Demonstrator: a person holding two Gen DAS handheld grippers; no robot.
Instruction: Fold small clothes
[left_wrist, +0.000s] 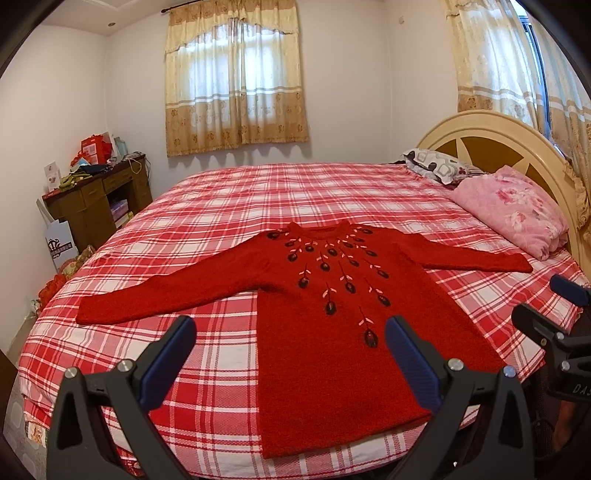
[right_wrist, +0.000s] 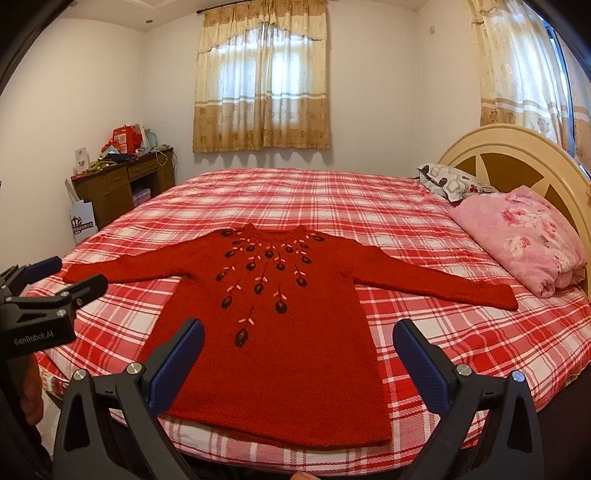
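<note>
A red knitted sweater (left_wrist: 332, 350) with dark embroidered flowers lies flat, front up, sleeves spread out, on the red plaid bed (left_wrist: 295, 192). It also shows in the right wrist view (right_wrist: 291, 354). My left gripper (left_wrist: 290, 328) is open and empty, held above the sweater's hem at its left side. My right gripper (right_wrist: 297, 332) is open and empty, held above the hem near its right side. The right gripper shows at the right edge of the left wrist view (left_wrist: 554, 314); the left gripper shows at the left edge of the right wrist view (right_wrist: 55, 280).
A pink floral folded quilt (left_wrist: 513, 210) and a patterned pillow (left_wrist: 439, 166) lie by the cream headboard (left_wrist: 491, 136) at the right. A cluttered brown desk (left_wrist: 99, 195) stands at the far left wall. Curtained windows are behind.
</note>
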